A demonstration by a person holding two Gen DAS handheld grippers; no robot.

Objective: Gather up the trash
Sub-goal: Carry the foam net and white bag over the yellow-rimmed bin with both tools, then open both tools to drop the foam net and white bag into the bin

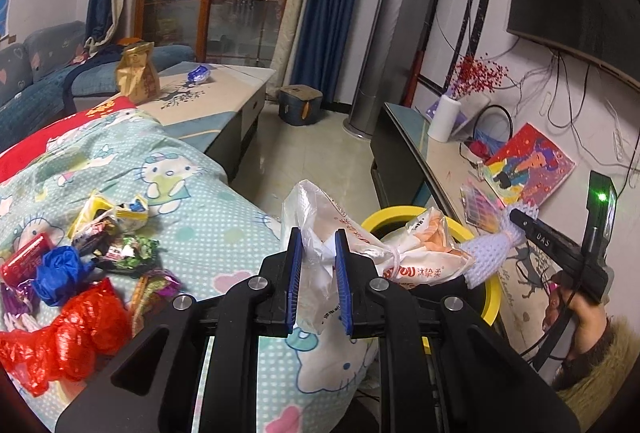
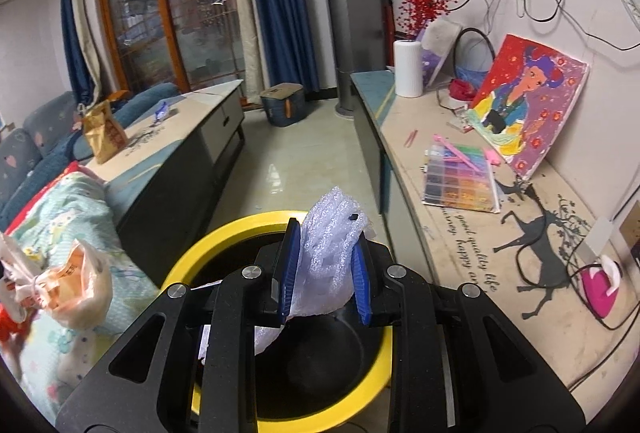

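My left gripper (image 1: 318,239) is shut on a clear plastic bag with orange print (image 1: 360,237), whose far end hangs over the yellow-rimmed black bin (image 1: 386,217). My right gripper (image 2: 326,239) is shut on a white foam net sleeve (image 2: 332,233) right above the open mouth of the bin (image 2: 224,237). In the left wrist view the foam sleeve (image 1: 486,257) and the right gripper's black body show at the right, held by a person's hand. The plastic bag (image 2: 76,285) appears at the left edge of the right wrist view. Several wrappers (image 1: 116,233) and a red bag (image 1: 76,333) lie on the quilt.
A cartoon-print quilt (image 1: 200,225) covers the surface at left. Behind it stands a low table (image 1: 224,93) with a gold paper bag (image 1: 136,73). A long cabinet (image 2: 480,233) with a painting, bead box and paper roll runs along the right wall. Tiled floor lies between.
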